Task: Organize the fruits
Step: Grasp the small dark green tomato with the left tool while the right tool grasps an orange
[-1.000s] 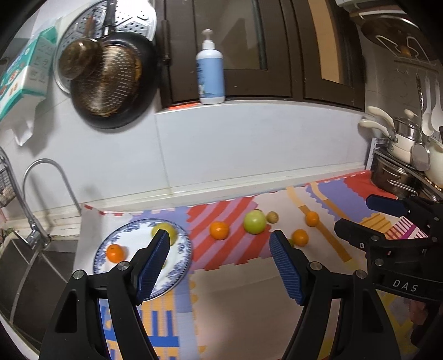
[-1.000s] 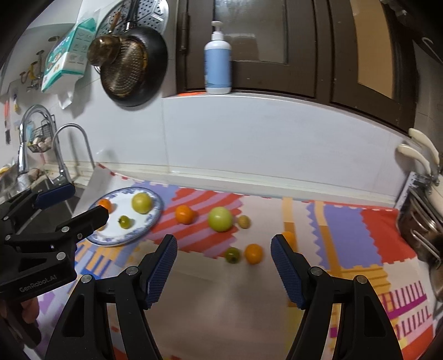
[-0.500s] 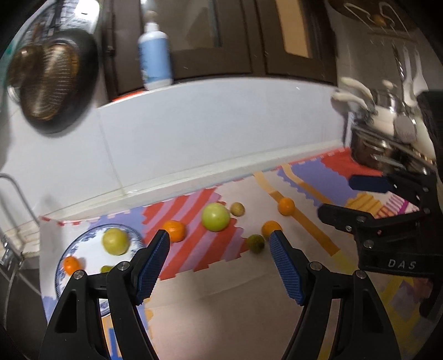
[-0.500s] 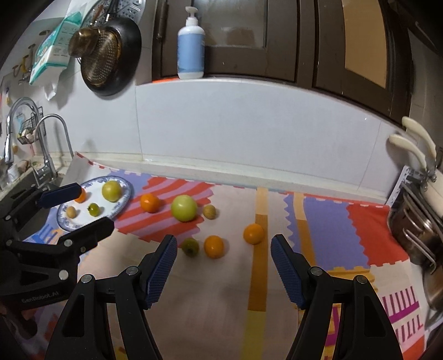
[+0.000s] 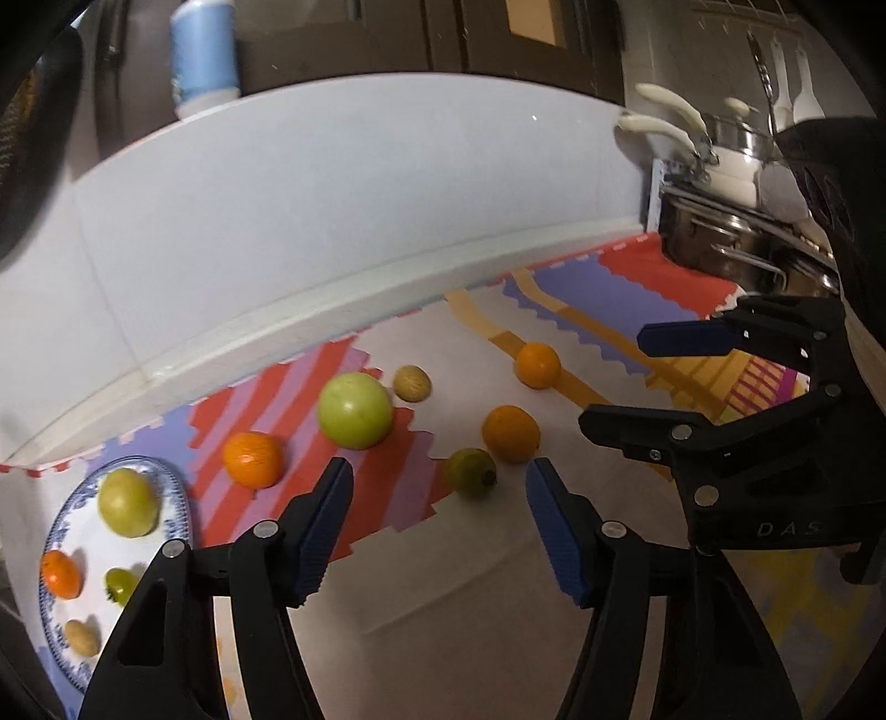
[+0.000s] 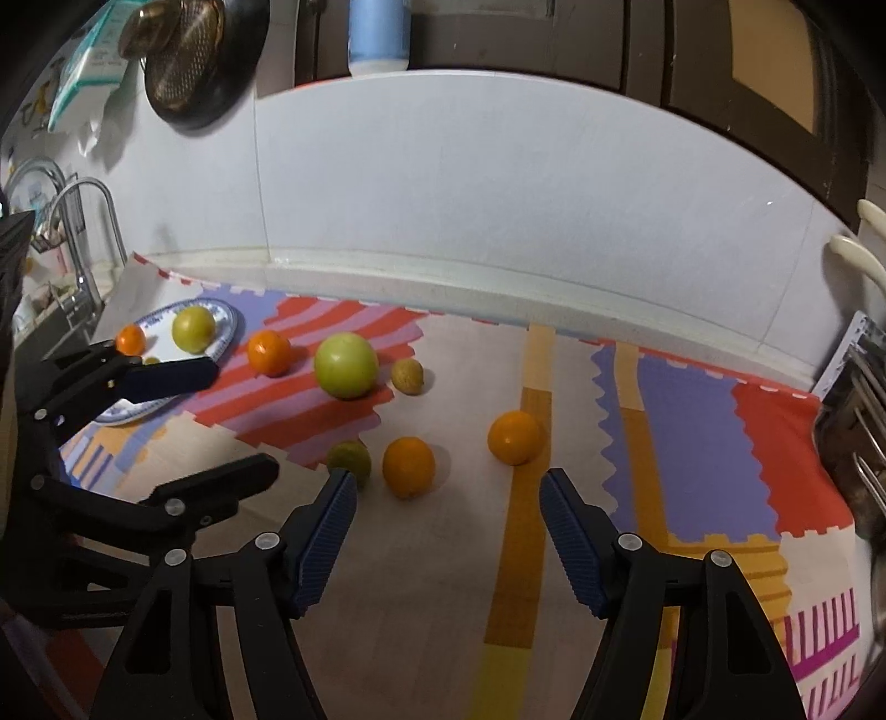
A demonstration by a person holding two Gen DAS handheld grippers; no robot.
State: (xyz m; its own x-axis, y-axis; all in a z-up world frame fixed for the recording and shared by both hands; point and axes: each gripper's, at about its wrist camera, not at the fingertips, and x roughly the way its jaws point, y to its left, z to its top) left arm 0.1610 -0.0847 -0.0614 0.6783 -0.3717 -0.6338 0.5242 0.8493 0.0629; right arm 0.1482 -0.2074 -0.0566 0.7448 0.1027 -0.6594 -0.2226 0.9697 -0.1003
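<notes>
A blue-patterned plate (image 5: 177,498) (image 6: 224,327) at the left holds a yellow-green fruit (image 5: 128,501), a small orange (image 5: 60,573), a small green fruit and a tan one. Loose on the mat lie a big green apple (image 5: 355,409) (image 6: 346,364), an orange near the plate (image 5: 253,458) (image 6: 269,352), a tan fruit (image 5: 412,383) (image 6: 407,376), a small green fruit (image 5: 471,471) (image 6: 349,461) and two oranges (image 5: 510,433) (image 6: 408,465), (image 5: 537,364) (image 6: 515,436). My left gripper (image 5: 437,498) is open just before the small green fruit. My right gripper (image 6: 446,504) is open just before the two oranges.
A colourful patterned mat (image 6: 692,443) covers the counter below a white backsplash. A sink and tap (image 6: 83,232) are at the far left. Steel pots (image 5: 720,232) stand at the right. A blue soap bottle (image 6: 379,33) and hanging pans are above.
Both grippers have moved forward and right, closer to the loose fruit on the mat; the plate has slid to the left of both views. Both stay open and empty.
</notes>
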